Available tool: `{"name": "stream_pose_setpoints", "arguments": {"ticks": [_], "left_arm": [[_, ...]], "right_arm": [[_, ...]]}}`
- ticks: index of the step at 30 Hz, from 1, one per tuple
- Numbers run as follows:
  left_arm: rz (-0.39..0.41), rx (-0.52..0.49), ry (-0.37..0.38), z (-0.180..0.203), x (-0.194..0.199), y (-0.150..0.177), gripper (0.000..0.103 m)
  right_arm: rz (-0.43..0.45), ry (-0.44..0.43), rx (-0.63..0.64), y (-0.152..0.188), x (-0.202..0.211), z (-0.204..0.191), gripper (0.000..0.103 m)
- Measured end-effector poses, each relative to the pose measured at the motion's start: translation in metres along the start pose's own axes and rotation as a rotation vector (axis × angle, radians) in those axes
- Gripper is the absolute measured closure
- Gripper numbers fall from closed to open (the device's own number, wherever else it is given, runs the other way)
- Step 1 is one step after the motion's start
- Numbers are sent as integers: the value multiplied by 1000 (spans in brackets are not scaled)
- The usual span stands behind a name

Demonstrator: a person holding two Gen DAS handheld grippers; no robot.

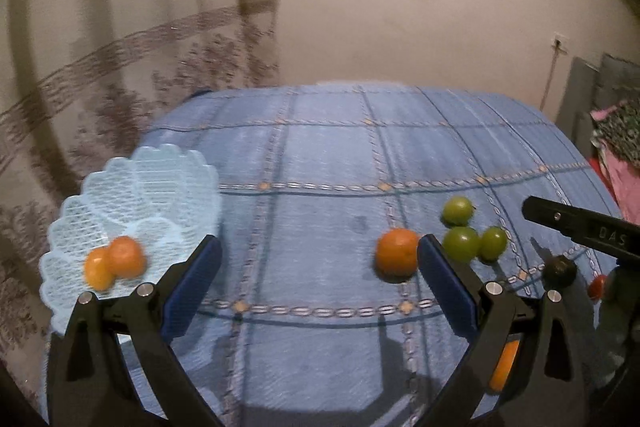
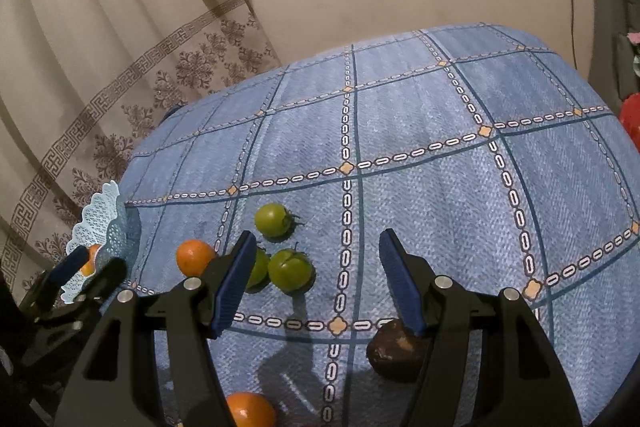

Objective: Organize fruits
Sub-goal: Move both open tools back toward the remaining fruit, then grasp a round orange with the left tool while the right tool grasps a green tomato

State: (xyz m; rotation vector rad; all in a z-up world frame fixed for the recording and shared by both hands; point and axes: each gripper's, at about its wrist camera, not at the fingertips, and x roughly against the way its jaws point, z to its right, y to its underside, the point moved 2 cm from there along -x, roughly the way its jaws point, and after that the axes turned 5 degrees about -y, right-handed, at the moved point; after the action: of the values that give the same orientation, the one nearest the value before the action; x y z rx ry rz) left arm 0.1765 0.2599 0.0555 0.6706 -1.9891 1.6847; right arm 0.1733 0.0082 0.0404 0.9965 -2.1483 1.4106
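Because the blue basket point(image 1: 132, 195) sits right at the left edge of the table point(image 1: 320, 163), a bump from the left gripper point(image 1: 320, 283) could push it off. Two oranges point(image 1: 116, 261) already lie inside it, and they look like they would roll out.

The left gripper has its jaws wide apart and holds nothing. Just beside its right finger lies a loose orange point(image 1: 396, 257), which looks like the next one to pick up. It is round, so I think a pinch that is off to one side could make it roll away.

Next come three green fruits point(image 1: 464, 241), two of them touching and one just behind. They sit close to the orange, so a wide jaw might knock them.

Farther right is a dark fruit point(image 2: 394, 349), partly hidden by a finger of the right gripper point(image 2: 316, 281). Its jaws are wide apart and empty too. The two grippers are near each other and might bump.

Another orange point(image 2: 250, 409) lies near the front edge, low under the right gripper. A small red fruit point(image 1: 598, 287) sits at the far right. A curtain point(image 2: 100, 67) hangs behind the table.
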Motion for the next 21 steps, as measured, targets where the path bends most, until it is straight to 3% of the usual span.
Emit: {"name": "stream_pose_setpoints", "arguments": {"ticks": [6,11,14,17,19,21], "left_arm": [[-41,-72,28,24,-25,4,4],[-77,-76,61,31,-40,3,5],[-104,-71,93,34,-49,3,15],[-131,-67,137,38,-58,6,30],[-164,-50,180,40,-66,10,45],[-168,-29,210,40,-70,14,53]], "right_arm": [[7,2,3,1,1,0,39],[10,6,8,2,-1,0,39],[5,6,8,4,-2,0,39],[3,9,20,5,-4,-1,39],[3,10,30,6,-5,-2,39],[1,8,40,7,-7,-3,39]]}}
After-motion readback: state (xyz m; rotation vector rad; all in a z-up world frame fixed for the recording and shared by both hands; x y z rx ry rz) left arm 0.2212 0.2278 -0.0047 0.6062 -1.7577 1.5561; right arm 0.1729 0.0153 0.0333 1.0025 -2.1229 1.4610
